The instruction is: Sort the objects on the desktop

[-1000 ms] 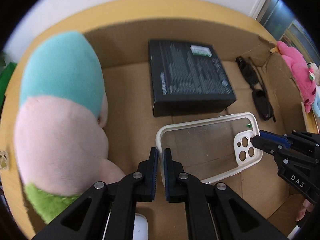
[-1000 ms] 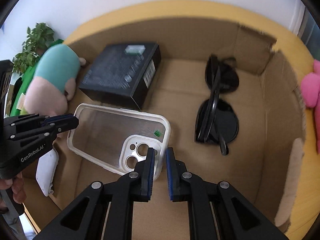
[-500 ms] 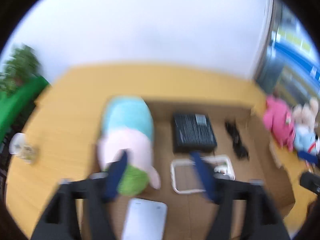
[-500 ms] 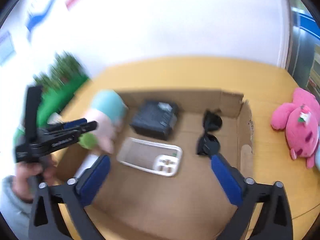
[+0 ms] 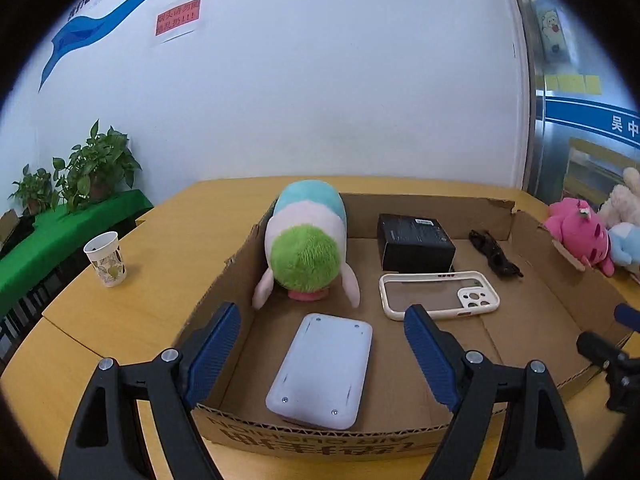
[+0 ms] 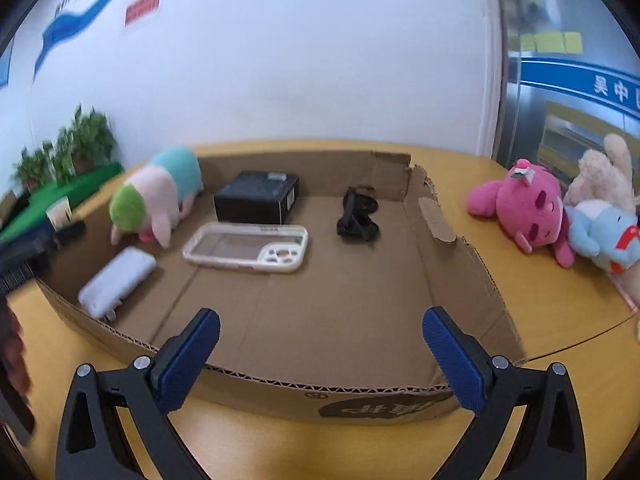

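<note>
A shallow cardboard box (image 5: 532,224) (image 6: 452,240) lies on the yellow table. In it are a clear phone case (image 5: 438,295) (image 6: 246,247), a white power bank (image 5: 322,364) (image 6: 118,282), a black box (image 5: 414,248) (image 6: 258,196), black sunglasses (image 5: 494,258) (image 6: 357,218) and a teal-pink-green plush (image 5: 306,248) (image 6: 158,196). My left gripper (image 5: 322,350) is open and empty, above the box's near edge. My right gripper (image 6: 320,354) is open and empty, near the front wall.
A paper cup (image 5: 106,259) stands on the table left of the box. A pink plush (image 6: 524,208) (image 5: 580,232), a blue plush (image 6: 600,234) and a cream plush (image 6: 600,176) lie right of the box. Potted plants (image 5: 80,172) stand at the far left.
Both grippers were shut on the phone case's ends. They have opened, let it go on the box floor, and pulled back and up to the box's near side.
</note>
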`<state>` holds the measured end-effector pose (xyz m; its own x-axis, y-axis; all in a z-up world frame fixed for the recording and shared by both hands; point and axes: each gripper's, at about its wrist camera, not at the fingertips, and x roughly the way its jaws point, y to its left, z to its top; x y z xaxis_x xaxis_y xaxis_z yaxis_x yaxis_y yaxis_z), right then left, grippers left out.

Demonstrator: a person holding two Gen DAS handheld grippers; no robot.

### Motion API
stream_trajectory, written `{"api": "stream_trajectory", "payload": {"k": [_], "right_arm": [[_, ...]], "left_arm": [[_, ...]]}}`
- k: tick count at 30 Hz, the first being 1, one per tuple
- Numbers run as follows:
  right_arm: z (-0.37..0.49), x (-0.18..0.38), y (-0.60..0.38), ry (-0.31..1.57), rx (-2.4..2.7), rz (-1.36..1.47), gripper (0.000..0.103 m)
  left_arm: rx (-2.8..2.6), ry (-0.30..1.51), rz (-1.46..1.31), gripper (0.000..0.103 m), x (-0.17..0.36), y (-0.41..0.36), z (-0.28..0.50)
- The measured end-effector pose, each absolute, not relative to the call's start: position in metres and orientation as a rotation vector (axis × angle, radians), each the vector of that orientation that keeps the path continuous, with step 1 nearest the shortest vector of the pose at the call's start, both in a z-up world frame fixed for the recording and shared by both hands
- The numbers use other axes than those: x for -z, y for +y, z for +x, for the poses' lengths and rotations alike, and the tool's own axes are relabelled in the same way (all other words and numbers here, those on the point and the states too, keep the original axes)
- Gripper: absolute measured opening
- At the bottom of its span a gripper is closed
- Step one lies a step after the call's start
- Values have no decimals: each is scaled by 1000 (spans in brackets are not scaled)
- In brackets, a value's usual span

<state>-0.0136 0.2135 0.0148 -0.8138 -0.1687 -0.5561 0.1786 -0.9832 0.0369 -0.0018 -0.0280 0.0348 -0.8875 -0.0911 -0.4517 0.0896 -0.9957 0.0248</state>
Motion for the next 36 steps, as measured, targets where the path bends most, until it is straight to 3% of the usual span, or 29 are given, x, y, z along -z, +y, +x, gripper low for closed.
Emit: {"api": "stream_trajectory", "payload": {"k": [6, 36], "right_arm": [[3, -11, 213, 25, 2899, 682, 103], [6, -13, 213, 20, 2906, 688, 103]], "left_arm": [[2966, -65, 677, 84, -13, -16, 4], [2980, -51, 704, 89, -9, -14, 6]]}}
